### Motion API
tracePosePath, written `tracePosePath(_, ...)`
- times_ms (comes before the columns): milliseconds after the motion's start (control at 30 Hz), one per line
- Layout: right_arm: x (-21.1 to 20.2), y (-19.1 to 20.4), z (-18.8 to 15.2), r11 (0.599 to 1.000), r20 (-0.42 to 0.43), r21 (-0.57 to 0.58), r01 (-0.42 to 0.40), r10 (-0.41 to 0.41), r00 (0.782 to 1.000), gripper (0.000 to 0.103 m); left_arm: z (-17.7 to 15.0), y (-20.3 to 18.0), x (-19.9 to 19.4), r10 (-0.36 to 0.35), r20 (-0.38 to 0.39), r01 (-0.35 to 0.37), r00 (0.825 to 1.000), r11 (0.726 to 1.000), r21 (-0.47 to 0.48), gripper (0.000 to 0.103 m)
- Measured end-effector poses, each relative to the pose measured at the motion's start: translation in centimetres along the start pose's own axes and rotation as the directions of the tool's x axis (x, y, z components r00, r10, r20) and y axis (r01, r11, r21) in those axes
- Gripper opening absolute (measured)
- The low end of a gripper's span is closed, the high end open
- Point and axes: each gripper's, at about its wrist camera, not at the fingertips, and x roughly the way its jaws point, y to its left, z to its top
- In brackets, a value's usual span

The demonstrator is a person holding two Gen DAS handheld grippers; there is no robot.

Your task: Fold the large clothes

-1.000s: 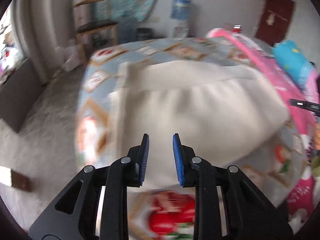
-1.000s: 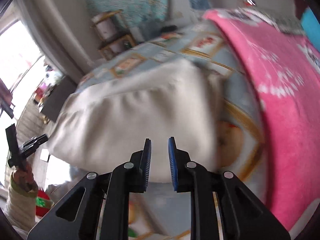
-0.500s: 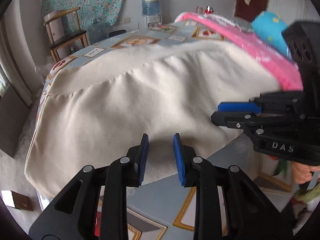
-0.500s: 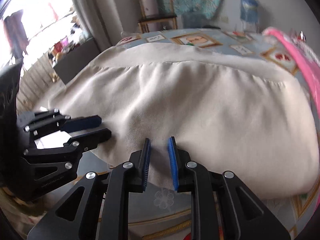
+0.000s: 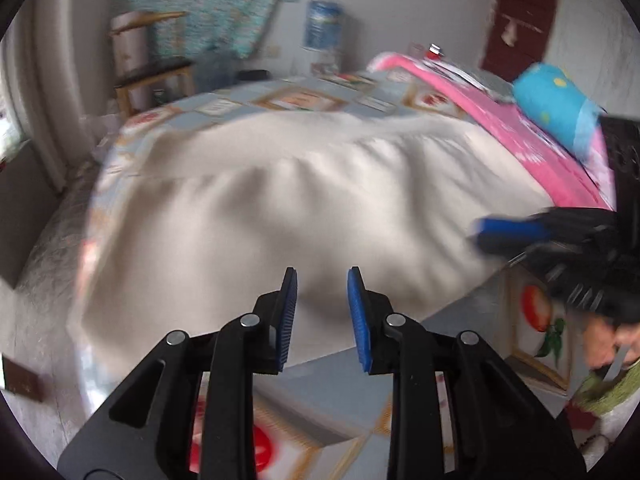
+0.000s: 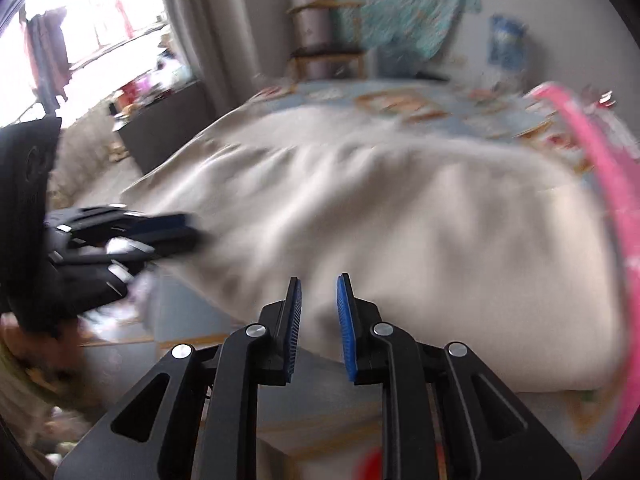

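Left gripper (image 5: pixel 322 310) poised at near hem of cream garment (image 5: pixel 304 200), jaws slightly apart, nothing pinched. Right gripper (image 6: pixel 318 316) likewise, narrow gap, empty (both views motion-blurred). Garment spread flat across patterned bed sheet (image 5: pixel 336 396), pink blanket (image 5: pixel 532 140) just beside its far right edge.

left view: sits on the left gripper (image 5: pixel 322 280), looks down over the bed (image 5: pixel 344 408), close to the cloth (image 5: pixel 304 208)
right view: sits on the right gripper (image 6: pixel 318 288), same way, close
both see: cloth, bed, each other's gripper
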Motion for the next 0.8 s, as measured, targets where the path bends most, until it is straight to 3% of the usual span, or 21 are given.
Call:
tracePosePath(67,0.5,-2.6,-1.0,0.996,-0.034,0.052,0.078,-0.076,0.996,0.019,-0.7,2.4,0.1,0.027,-0.024,-0.028,0.999,0.998,-0.06,0.026)
tracePosePath(167,1.3,-4.3,-1.9,0.996,-0.057,0.083,0.037,-0.032,0.998,0.018,-1.3,5.1,0.3,-0.023,-0.027,0.019,0.999,0.987,-0.158,0.023)
tracePosePath(233,-0.2,-4.5,-1.4,0.995,-0.049,0.091,0.047,-0.043,0.998,0.019,-0.9,5.5,-0.5,-0.01,-0.01,0.008,1.0,0.984,-0.177,0.023)
tracePosePath(367,-3.2,-7.6,-1.9,0.972,0.013,0.164,0.17,-0.174,0.985,0.03,-1.2,7.4,-2.5,0.04,0.049,-0.029,0.998,0.978,-0.207,0.023)
tracePosePath(433,-2.0,-10.5,-3.4,0.947,-0.06,0.239,0.216,-0.207,0.976,0.032,-1.4,8.8,-1.5,0.06,-0.007,-0.06,0.998,0.969,-0.24,0.023)
tracePosePath(500,-1.8,-11.6,-4.1,0.946,-0.039,0.283,0.158,-0.153,0.987,0.032,-2.0,9.8,-0.4,0.039,-0.038,-0.047,0.999,0.963,-0.266,0.025)
tracePosePath(567,-2.4,-11.3,-3.7,0.944,-0.056,0.281,0.174,-0.165,0.985,0.032,-1.9,10.0,-0.8,0.041,-0.032,-0.048,0.999,0.962,-0.268,0.025)
tracePosePath(700,-5.1,-10.6,-3.4,0.934,0.015,0.324,0.147,-0.16,0.987,0.052,-1.8,9.6,-3.0,0.046,0.008,-0.042,0.999,0.96,-0.278,0.025)
tracePosePath(800,-6.4,-9.8,-3.9,0.926,0.033,0.353,0.129,-0.15,0.988,0.06,-2.2,8.3,-4.8,0.039,0.024,-0.031,0.999,0.961,-0.274,0.033)
